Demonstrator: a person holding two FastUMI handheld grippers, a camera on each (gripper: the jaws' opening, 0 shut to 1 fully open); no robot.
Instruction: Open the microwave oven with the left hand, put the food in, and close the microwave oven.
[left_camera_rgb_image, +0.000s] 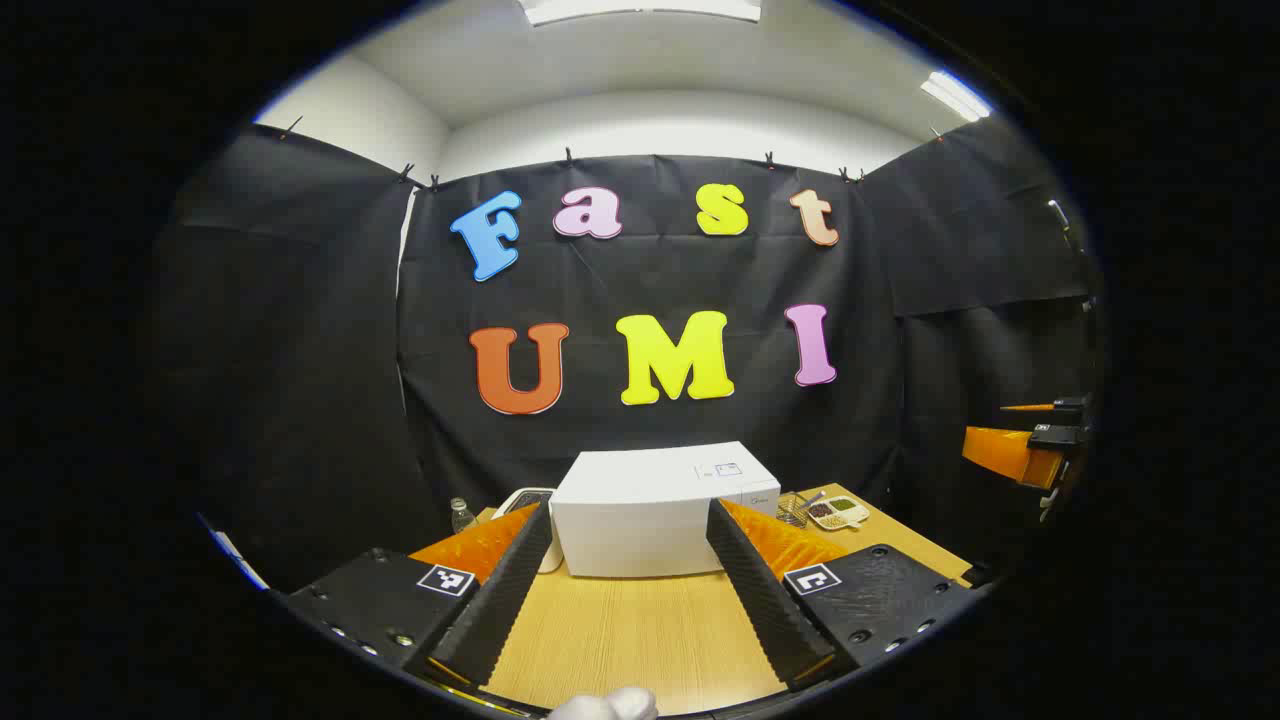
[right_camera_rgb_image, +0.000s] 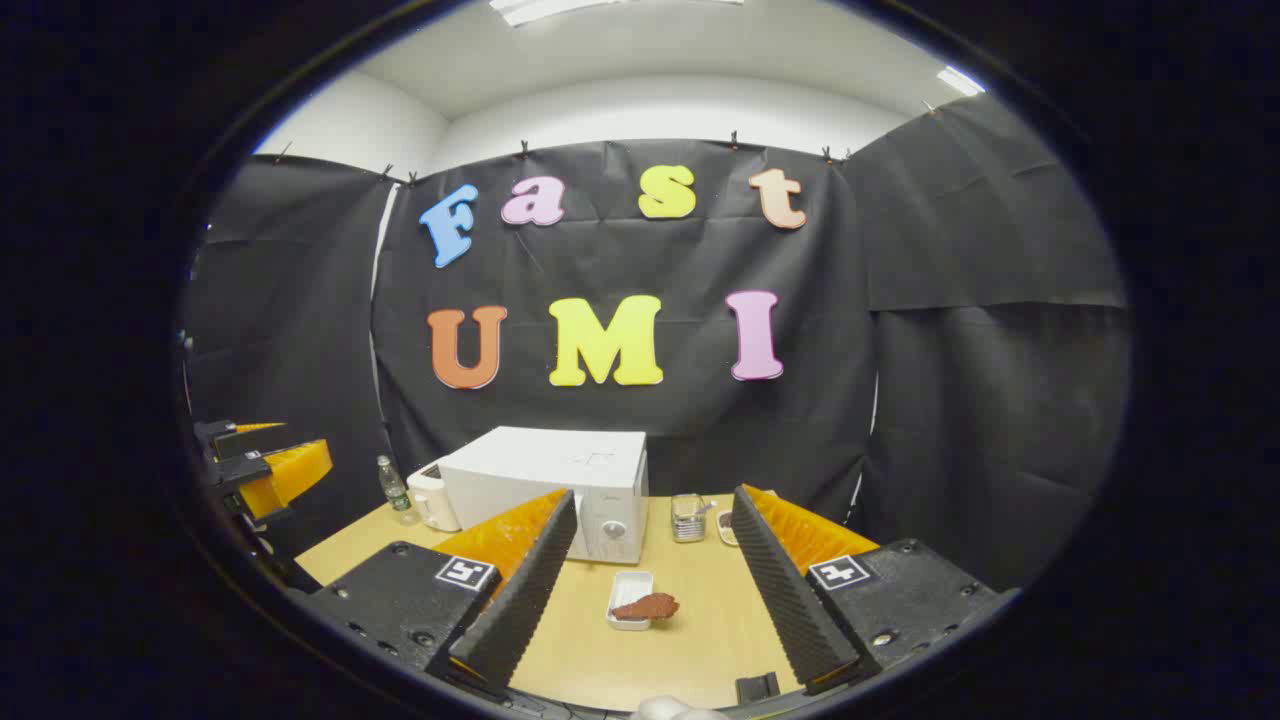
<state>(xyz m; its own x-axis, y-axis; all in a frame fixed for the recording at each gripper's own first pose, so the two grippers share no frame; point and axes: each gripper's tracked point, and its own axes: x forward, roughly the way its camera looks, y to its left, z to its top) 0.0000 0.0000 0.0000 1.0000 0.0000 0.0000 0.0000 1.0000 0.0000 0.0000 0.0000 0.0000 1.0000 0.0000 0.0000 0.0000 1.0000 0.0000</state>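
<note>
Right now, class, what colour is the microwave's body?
White; the microwave shows best in the right gripper view.

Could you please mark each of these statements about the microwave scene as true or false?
1. The microwave oven has its door shut. True.
2. The food is already inside the microwave oven. False: it lies on a small white tray on the table, in front of the oven.
3. The right gripper holds the food. False: its fingers stand apart, with nothing between them.
4. The left gripper is open and points at the microwave oven. True.
5. A small bottle stands to the left of the microwave oven in the right gripper view. True.
6. The microwave oven is black. False: it is white.
</note>
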